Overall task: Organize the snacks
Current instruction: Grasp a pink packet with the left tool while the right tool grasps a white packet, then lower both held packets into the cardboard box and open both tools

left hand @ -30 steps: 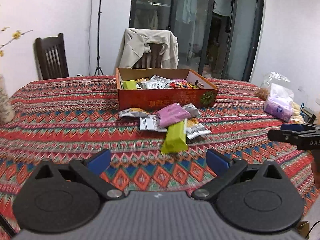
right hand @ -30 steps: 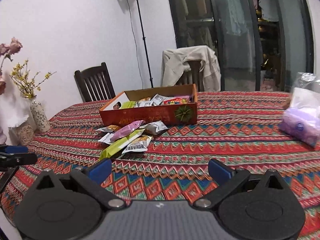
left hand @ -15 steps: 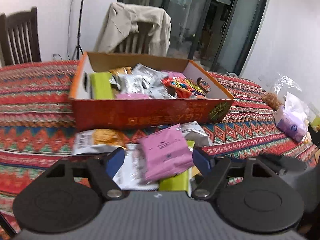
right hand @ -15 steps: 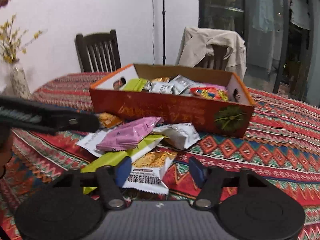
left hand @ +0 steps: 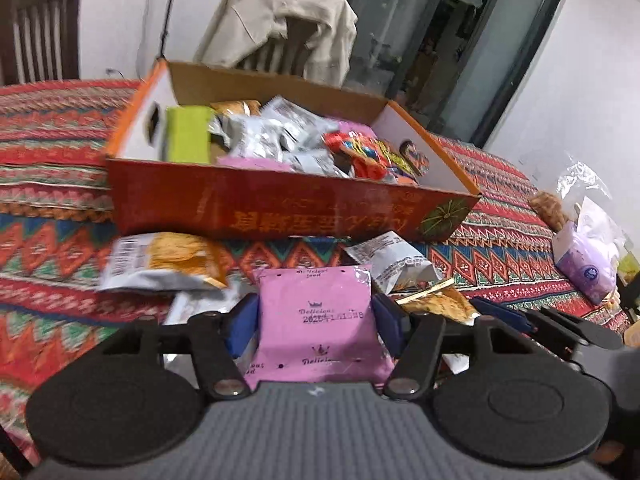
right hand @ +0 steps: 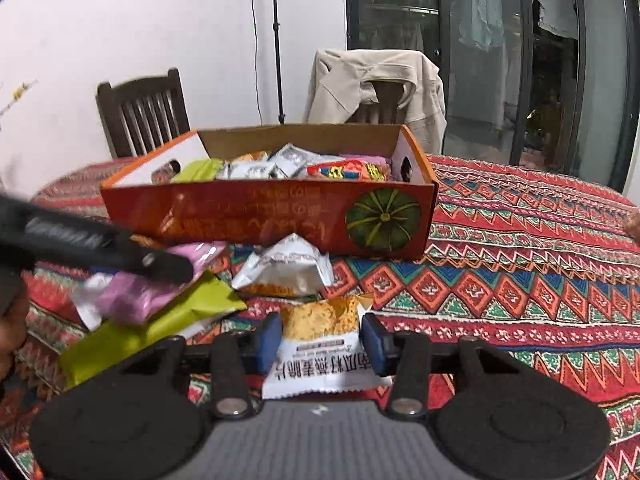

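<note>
Since a second ago both units have come down from above the counter [right hand: 520, 240] onto the loose pile in front of the box [left hand: 280, 208]. The left hand-held gripper [left hand: 314, 322] now straddles the pink packet [left hand: 316, 320], jaws closing; the pads look to be at its edges, a firm grip not yet confirmed. The right hand-held gripper [right hand: 320, 340] is closing around the orange packet [right hand: 320, 336], small gaps remaining. We judge two pickups imminent; the box is next.

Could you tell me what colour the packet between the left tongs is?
Pink packet, clearest in the left wrist view.
</note>
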`<state>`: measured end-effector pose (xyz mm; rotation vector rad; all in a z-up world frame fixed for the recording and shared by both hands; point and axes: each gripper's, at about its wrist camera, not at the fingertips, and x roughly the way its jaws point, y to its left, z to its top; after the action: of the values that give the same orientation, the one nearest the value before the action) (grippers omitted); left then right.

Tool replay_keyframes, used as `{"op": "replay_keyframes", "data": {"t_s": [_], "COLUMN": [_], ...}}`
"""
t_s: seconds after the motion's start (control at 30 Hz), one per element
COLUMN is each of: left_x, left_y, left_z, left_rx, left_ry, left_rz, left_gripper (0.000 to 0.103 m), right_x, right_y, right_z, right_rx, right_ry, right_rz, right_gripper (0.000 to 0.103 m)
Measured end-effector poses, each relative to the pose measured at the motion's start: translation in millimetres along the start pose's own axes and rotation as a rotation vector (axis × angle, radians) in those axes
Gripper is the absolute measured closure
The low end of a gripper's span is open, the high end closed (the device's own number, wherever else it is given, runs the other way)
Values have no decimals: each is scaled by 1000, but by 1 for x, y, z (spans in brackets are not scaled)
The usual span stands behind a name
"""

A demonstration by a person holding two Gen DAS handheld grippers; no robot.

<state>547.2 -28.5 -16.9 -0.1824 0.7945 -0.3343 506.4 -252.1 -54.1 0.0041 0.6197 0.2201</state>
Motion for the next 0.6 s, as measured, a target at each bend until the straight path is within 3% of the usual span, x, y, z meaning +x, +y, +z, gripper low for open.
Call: {"op": "replay_keyframes", "data": {"t_s": [0.13,0.37,0.57,0.6], "left_x": [-38,-98,-143,-148], "left_y": [7,8,1,-1], "left_z": [-11,-56,-99,-103], "left_rx": [-49,-130,-127,-121], "left_ry": [-71,-140,-155,-152], "left_rz": [22,100,126,118], "left_gripper": [40,40,40,40], "right_x": [9,5,-56,-82], "right_y": [15,-3,7,11], "right_z": [-4,-4,-18,-31], "right_rx": [-65,25,19,20], "right_ry": [22,31,-4,-1], "right_rz": [7,-11,35,60], "right_gripper": [50,63,63,63]}}
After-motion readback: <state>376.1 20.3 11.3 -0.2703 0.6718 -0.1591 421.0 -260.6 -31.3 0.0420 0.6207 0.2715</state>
